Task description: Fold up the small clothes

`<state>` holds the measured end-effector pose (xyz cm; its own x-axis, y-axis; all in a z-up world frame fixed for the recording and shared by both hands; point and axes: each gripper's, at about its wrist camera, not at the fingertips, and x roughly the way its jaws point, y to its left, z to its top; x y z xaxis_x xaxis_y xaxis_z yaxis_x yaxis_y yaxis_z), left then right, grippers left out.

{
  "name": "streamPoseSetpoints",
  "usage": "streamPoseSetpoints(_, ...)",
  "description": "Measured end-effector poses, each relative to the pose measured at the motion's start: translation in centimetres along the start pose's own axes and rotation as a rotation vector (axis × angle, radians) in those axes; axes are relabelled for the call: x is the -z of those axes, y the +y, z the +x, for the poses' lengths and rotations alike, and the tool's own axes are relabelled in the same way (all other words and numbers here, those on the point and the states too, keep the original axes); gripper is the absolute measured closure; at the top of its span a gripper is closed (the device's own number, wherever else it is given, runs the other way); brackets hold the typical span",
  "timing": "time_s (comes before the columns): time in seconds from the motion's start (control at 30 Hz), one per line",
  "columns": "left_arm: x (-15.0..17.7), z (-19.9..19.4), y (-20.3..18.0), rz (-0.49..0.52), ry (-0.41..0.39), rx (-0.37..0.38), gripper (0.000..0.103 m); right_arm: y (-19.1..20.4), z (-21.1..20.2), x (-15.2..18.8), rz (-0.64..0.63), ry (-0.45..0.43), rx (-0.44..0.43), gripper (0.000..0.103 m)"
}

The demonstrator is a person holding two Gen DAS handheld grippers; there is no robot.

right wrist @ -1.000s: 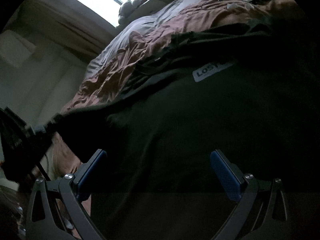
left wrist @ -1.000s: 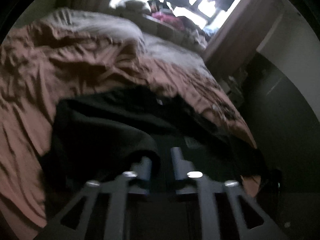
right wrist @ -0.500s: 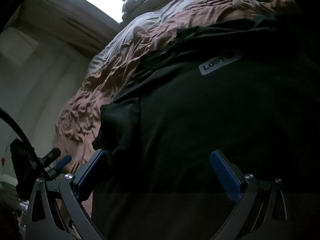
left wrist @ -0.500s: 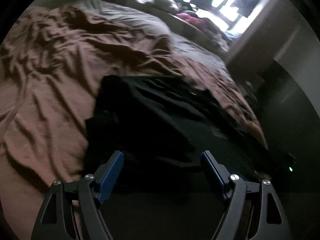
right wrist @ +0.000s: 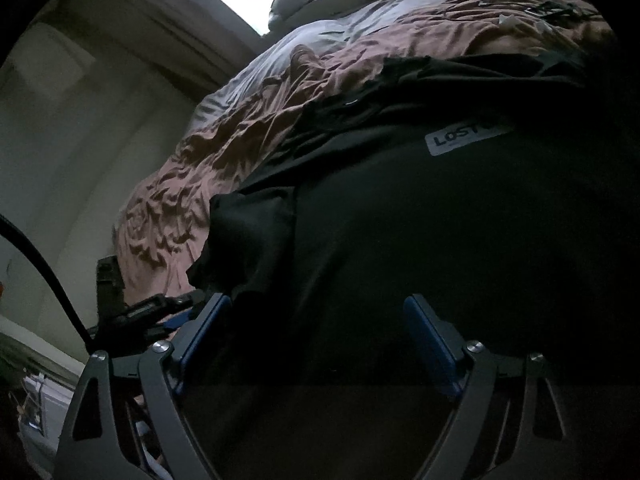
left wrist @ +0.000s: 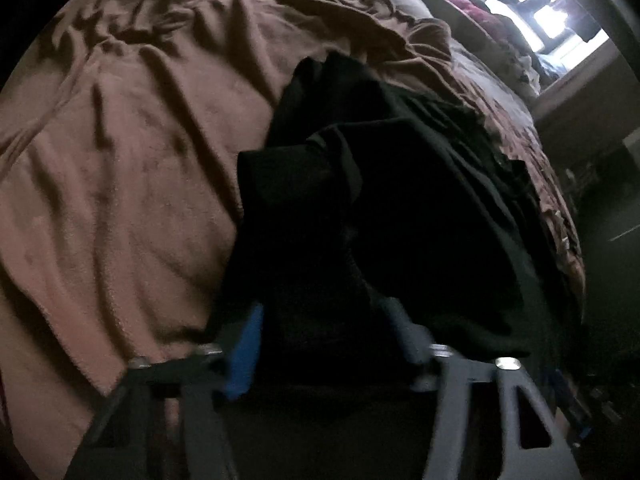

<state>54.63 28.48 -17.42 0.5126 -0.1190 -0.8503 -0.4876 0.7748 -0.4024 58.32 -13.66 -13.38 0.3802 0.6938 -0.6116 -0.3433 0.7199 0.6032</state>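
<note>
A black garment (left wrist: 420, 208) lies spread over the near part of a rumpled brown bedspread (left wrist: 132, 168), its cloth dark and creased. One side piece, seemingly a sleeve (right wrist: 252, 236), is turned in over the body of the garment, leaving a raised fold along that edge. A pale label printed "LOST" (right wrist: 464, 136) sits on the upper surface, near the far end.

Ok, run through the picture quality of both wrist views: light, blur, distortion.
Left wrist view: motion-smeared, most on the left gripper, whose jaws have just been closing around dark cloth; the black garment is near featureless, the window blown out. Right wrist view: sharper, the white label partly legible, but backlit and dim, the right gripper in shadow. Both bend toward dark round fisheye edges.
</note>
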Motion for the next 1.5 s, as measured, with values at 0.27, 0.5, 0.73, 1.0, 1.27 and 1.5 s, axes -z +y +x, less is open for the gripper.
streamPoseSetpoints(0.27,-0.9,-4.1,-3.1,0.069,-0.051,0.067,0.096,0.5,-0.8,-0.3,-0.023,-0.044,-0.024,0.016)
streamPoseSetpoints(0.5,-1.6,-7.0,-8.6,0.171,-0.078,0.166,0.097,1.8,-0.9,-0.3,-0.133,-0.018,-0.006,0.016)
streamPoseSetpoints(0.73,-1.7,-8.0,-14.6,0.272,-0.084,0.227,0.097,-1.1,-4.4,-0.4,-0.111,-0.038,0.07,0.016)
streamPoseSetpoints(1.0,-0.7,-5.2,-22.9,0.336,-0.042,0.352,0.098,-4.5,-8.1,-0.1,-0.067,-0.059,0.163,0.016)
streamPoseSetpoints(1.27,1.7,-2.8,-28.3,0.44,0.052,0.418,0.077,-6.0,-10.5,0.1,-0.027,-0.069,0.228,0.016)
streamPoseSetpoints(1.5,-0.1,-3.5,-22.5,0.363,0.0,0.334,0.059,-5.9,-9.3,-0.9,-0.047,-0.025,0.198,0.016)
